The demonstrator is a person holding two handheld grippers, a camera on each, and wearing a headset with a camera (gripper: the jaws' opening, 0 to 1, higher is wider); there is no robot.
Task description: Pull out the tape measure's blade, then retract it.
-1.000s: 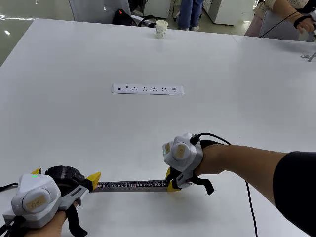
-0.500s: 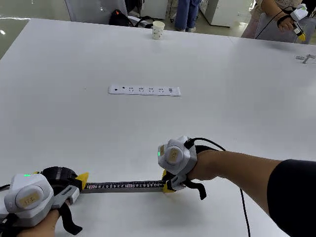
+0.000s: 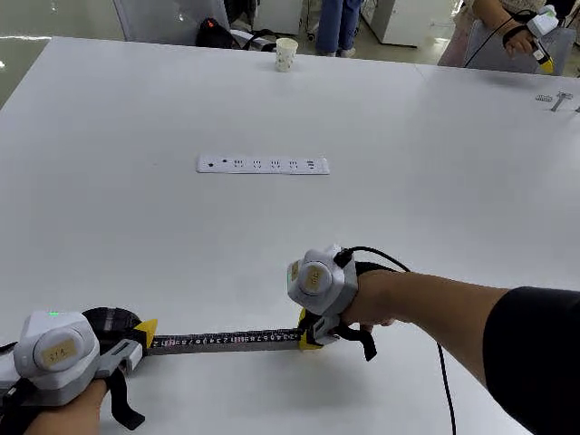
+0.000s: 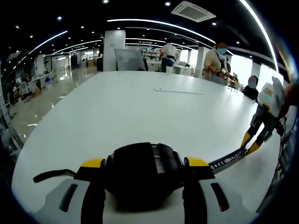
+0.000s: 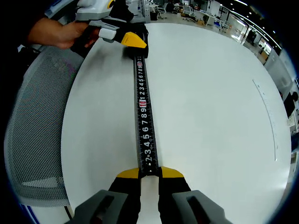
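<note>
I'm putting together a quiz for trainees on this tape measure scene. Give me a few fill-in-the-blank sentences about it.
The left hand-held gripper clamps the tape measure's ____ case. The right hand-held gripper pinches the tip of the ____. A white power ____ lies flat on the table. A paper ____ stands near the far edge.
Missing words: black; blade; strip; cup.

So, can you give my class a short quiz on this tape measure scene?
1. True or false: the right tongs pinch the tip of the blade.
2. What do the left tongs grip? A) a mug B) the tape measure's case C) a screwdriver
3. Name the flat white item lying on the table beyond the blade.
Key: 1 true; 2 B; 3 the power strip.
</note>
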